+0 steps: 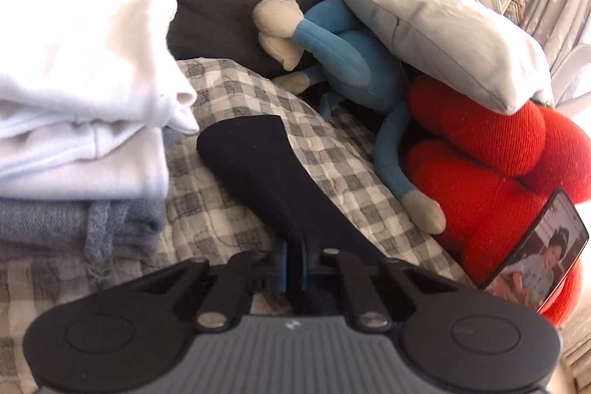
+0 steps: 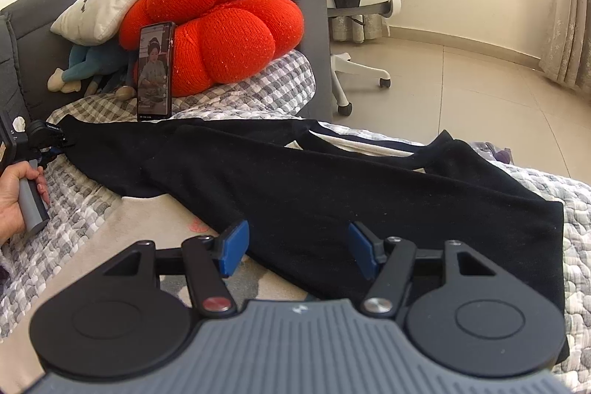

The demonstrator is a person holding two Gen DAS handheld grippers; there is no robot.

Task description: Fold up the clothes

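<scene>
Left tool [image 1: 294, 259] pinches the black garment's [image 2: 332, 180] sleeve (jaws closed); right tool [image 2: 295, 250] hovers over its hem, jaws wide, empty.

Ahead of the left gripper [image 1: 294, 268], whose fingers pinch the black garment [image 1: 258, 168], checked quilt [image 1: 229, 98] lies bare, hemmed left by the folded stack [image 1: 74, 91] and right by the blue plush [image 1: 354, 76] and red cushion [image 1: 491, 165]. The right gripper [image 2: 295, 248], fingers spread, has flat cloth ahead; the phone [image 2: 155, 72] stands far beyond its left finger.
</scene>
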